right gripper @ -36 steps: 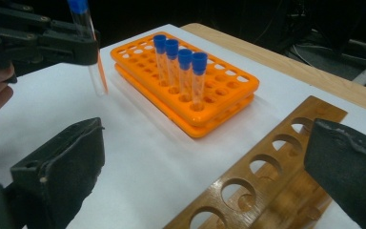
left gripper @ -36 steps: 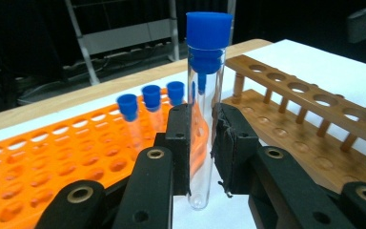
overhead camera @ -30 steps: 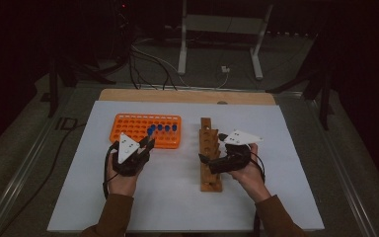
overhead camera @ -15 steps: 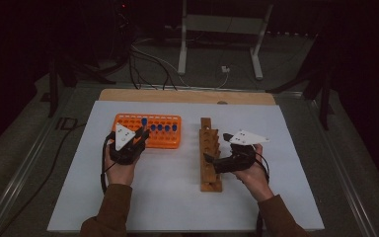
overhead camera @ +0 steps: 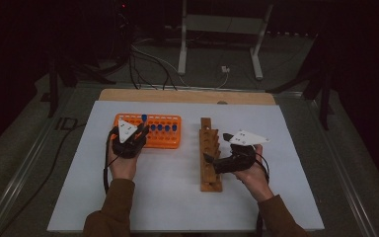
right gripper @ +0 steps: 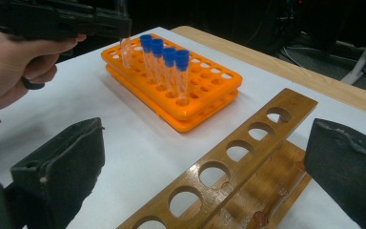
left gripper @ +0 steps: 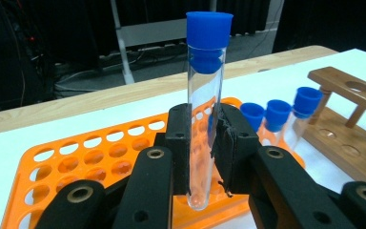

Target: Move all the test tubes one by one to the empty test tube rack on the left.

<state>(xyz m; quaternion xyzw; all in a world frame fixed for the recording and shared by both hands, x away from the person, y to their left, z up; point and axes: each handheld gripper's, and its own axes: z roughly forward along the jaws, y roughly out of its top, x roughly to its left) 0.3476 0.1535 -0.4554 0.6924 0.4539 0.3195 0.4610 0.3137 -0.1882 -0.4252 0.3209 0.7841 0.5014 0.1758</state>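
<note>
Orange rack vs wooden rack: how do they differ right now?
The orange rack is plastic with many small holes in several rows; the wooden rack has one row of larger holes. The orange rack holds four blue-capped tubes; the wooden rack's visible holes are empty. The left gripper holds a fifth tube over the orange rack. Both sit on the white table.

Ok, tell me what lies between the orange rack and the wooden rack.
Nothing: in the high view, bare white table cover separates the orange rack from the wooden rack. The right gripper view shows the same empty strip.
</note>
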